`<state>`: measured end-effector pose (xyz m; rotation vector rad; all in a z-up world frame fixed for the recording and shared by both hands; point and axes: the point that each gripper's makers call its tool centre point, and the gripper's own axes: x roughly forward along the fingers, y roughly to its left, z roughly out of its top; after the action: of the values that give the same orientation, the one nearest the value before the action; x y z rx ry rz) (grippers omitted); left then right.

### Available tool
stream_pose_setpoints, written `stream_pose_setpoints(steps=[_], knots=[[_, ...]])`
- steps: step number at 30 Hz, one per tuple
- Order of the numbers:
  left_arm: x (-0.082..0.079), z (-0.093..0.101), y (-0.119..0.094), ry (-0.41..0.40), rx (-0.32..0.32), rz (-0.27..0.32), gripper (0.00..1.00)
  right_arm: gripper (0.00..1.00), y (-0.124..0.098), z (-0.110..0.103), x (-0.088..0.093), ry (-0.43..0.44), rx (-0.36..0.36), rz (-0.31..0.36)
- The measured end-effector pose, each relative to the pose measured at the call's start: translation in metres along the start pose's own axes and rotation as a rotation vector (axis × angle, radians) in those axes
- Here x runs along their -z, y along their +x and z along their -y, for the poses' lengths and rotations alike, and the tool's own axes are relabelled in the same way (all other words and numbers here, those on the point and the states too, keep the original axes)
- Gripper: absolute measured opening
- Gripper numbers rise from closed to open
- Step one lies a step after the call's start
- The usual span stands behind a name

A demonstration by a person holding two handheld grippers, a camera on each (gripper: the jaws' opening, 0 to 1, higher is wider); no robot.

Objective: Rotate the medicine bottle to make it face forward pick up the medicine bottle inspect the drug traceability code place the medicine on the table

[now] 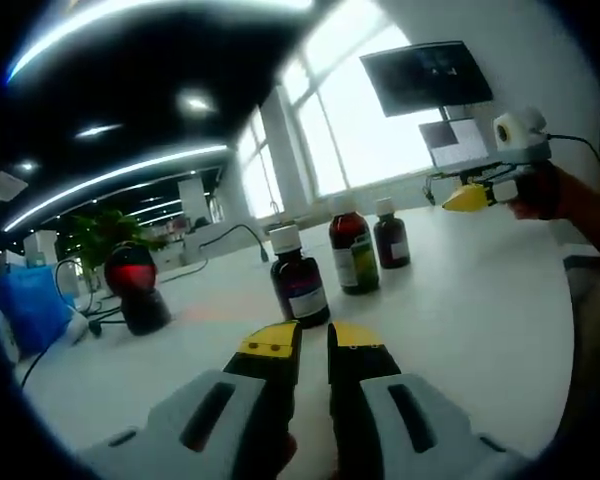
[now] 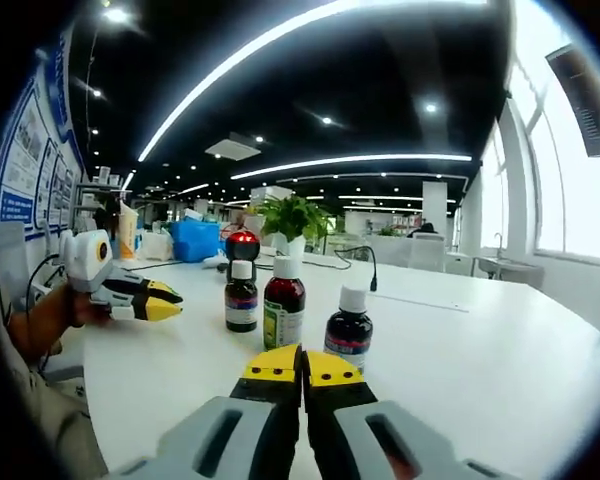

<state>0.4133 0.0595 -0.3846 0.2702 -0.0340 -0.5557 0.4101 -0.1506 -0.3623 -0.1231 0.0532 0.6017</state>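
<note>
Three bottles wait on the table

We see three brown medicine bottles standing upright on the white table (image 1: 500,310): the nearest bottle (image 1: 298,277), a middle bottle (image 1: 353,250) and a far bottle (image 1: 390,236). Our left gripper (image 1: 314,343) hovers before them, jaws nearly together, empty. Our right gripper (image 2: 302,368) is pressed closed, also empty. A red scanner (image 1: 133,285) stands well apart.

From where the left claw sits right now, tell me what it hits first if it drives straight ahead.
Most likely the nearest medicine bottle, upright on the white table just beyond the left claw, whose jaws are nearly together. Depth is unclear, so it could slide past on the bottle's right.
</note>
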Motion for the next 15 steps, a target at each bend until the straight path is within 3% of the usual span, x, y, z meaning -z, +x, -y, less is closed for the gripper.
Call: stream_pose_setpoints(steps=[15], knots=[[0.001, 0.001, 0.0, 0.005, 0.001, -0.006, 0.03, 0.0, -0.016, 0.02, 0.025, 0.049, 0.045, -0.016]])
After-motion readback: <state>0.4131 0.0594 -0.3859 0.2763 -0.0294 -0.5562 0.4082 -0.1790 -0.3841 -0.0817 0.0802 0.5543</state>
